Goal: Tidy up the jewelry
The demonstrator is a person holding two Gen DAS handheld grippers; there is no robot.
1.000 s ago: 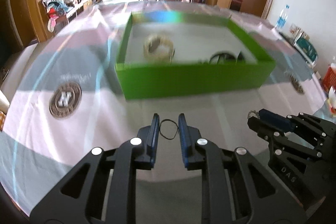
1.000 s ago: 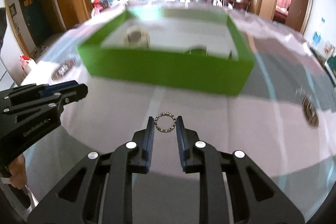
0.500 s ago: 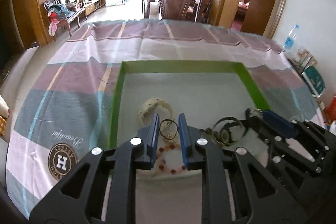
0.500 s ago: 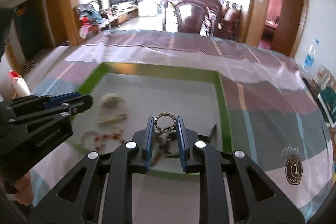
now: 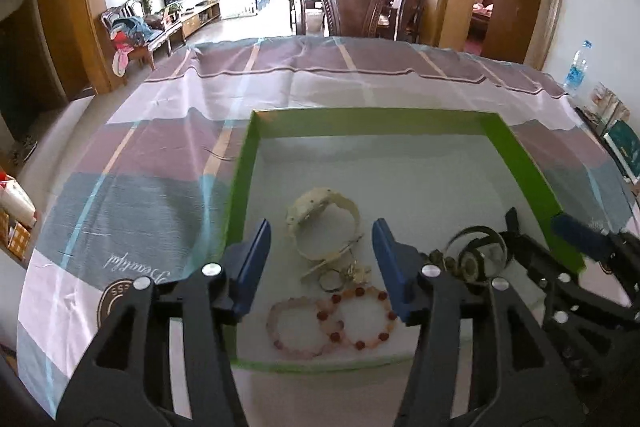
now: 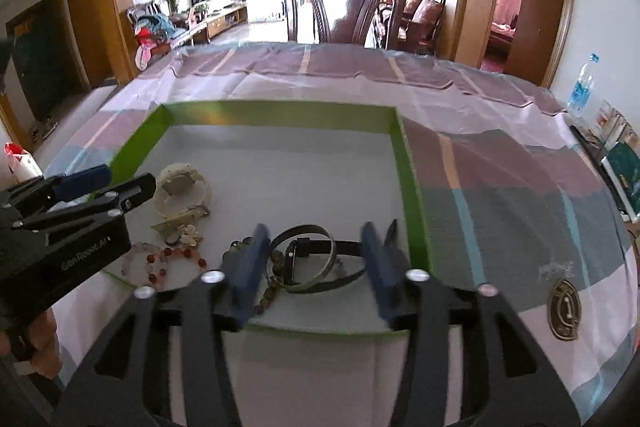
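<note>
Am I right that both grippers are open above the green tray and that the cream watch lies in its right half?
Not quite: the cream watch lies in the left half of the green tray, as the left wrist view shows. The rest holds: the left gripper and the right gripper are both open above it.

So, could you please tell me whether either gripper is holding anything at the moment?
Nothing: the left gripper and right gripper both hang open over the green box.

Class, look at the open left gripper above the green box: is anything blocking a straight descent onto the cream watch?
Nothing visible blocks it. The left gripper hangs open over the green box, and the cream watch lies uncovered between its fingers. The beaded bracelets lie nearer the camera, the black watch off to the right.
</note>
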